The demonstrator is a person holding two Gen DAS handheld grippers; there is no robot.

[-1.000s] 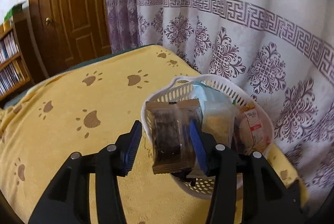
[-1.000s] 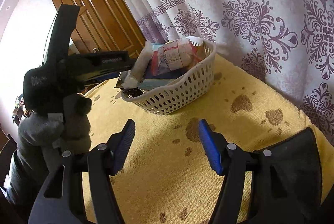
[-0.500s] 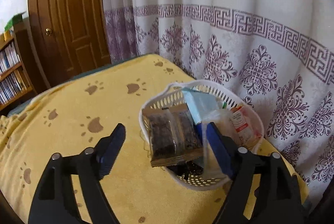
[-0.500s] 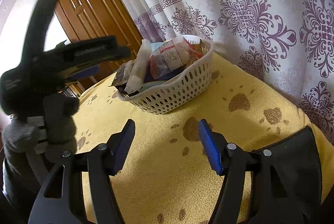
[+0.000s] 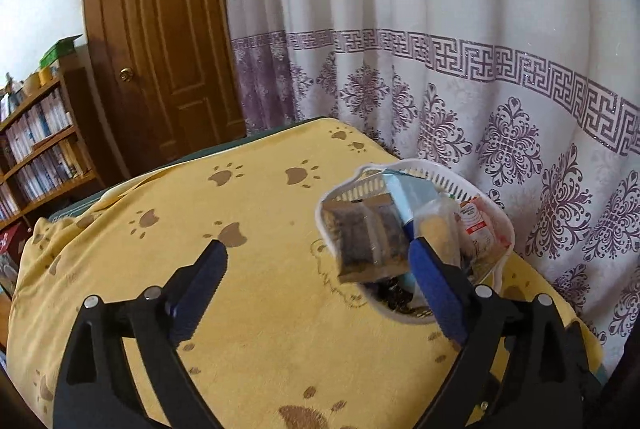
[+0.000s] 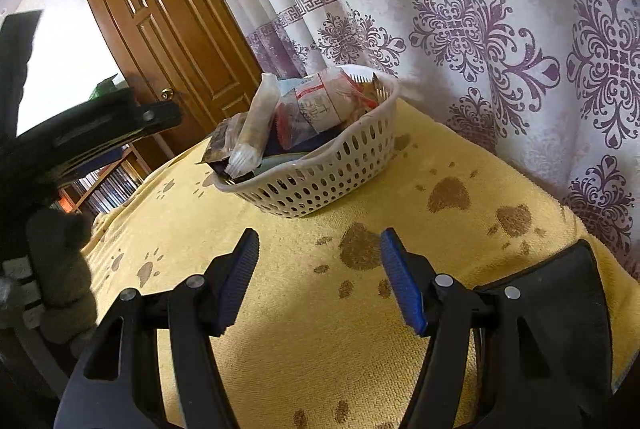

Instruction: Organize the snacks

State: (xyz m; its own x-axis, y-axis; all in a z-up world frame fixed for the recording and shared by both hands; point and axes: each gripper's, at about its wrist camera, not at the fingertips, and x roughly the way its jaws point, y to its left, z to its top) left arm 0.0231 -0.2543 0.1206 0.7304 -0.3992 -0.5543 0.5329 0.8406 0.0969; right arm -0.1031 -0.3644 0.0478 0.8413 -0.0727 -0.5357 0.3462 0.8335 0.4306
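A white perforated basket (image 5: 460,185) (image 6: 320,185) stands on the yellow paw-print cloth near the curtain, holding several snack packets. A brown packet (image 5: 366,245) (image 6: 222,145) leans over its near rim, free of any grip. Beside it lie a pale long packet (image 6: 254,133), a light blue one (image 5: 408,193) and a red-and-white one (image 6: 320,105). My left gripper (image 5: 318,255) hovers short of the basket with its jaws opening wide and nothing pressed between them. My right gripper (image 6: 319,241) stands open over bare cloth, well before the basket.
The yellow cloth (image 5: 240,309) covers the whole surface. A white and purple curtain (image 5: 480,89) hangs just behind the basket. A brown door (image 5: 160,49) and a bookshelf (image 5: 36,145) stand at the far left. A gloved hand (image 6: 60,241) holds the left gripper.
The left gripper's jaws spread and let go of the brown packet, which now rests on the basket's rim. That gripper drew back and rose a little. The right gripper kept still.
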